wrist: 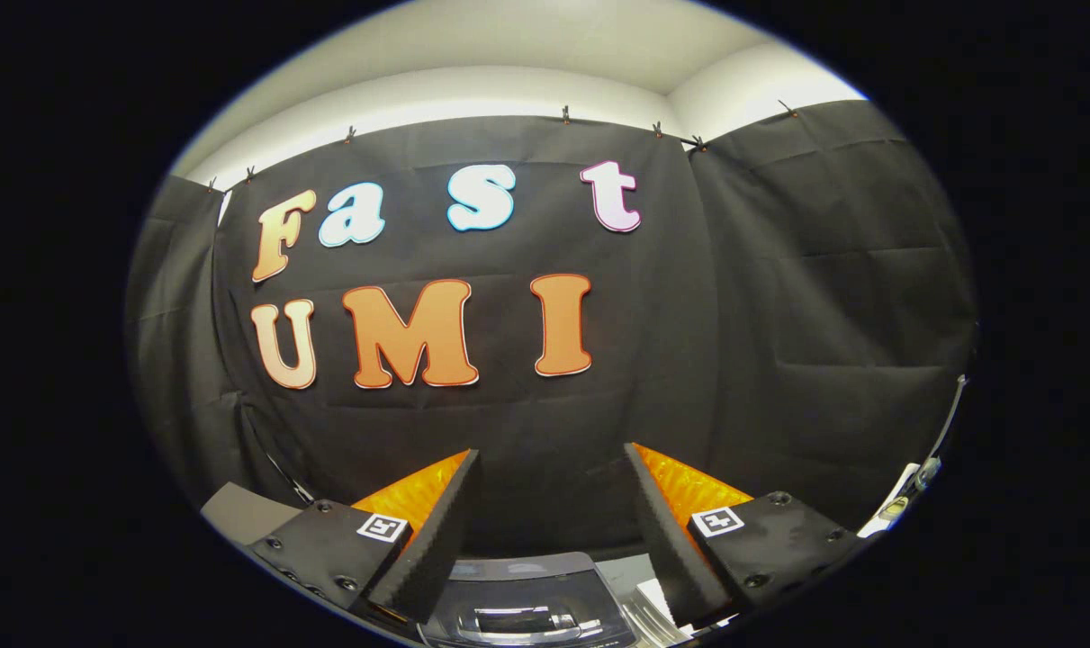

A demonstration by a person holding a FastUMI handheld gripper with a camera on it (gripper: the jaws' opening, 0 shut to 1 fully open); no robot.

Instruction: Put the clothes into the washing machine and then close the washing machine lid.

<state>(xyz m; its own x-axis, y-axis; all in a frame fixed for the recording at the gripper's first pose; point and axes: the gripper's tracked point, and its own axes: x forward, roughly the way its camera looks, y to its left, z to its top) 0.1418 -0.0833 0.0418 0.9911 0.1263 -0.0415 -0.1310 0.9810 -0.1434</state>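
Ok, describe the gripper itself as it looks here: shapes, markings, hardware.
The gripper has two wedge-shaped fingers that taper forward, their inner faces finely ribbed and their outer sides a diamond-textured panel. Each finger sits on a dark flat mount with round screw heads, and each mount carries a small square black-and-white tag. The fingers stand apart, with nothing between them.

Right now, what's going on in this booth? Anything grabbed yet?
Nothing is grabbed. The hand-held gripper is held level, facing the black cloth booth wall, its jaws spread wide with only air between them. Below and between the fingers sits the glossy dark top of the washing machine; whether its lid is open or shut cannot be told from here. A pale flat surface lies beside it. The task looks barely begun.
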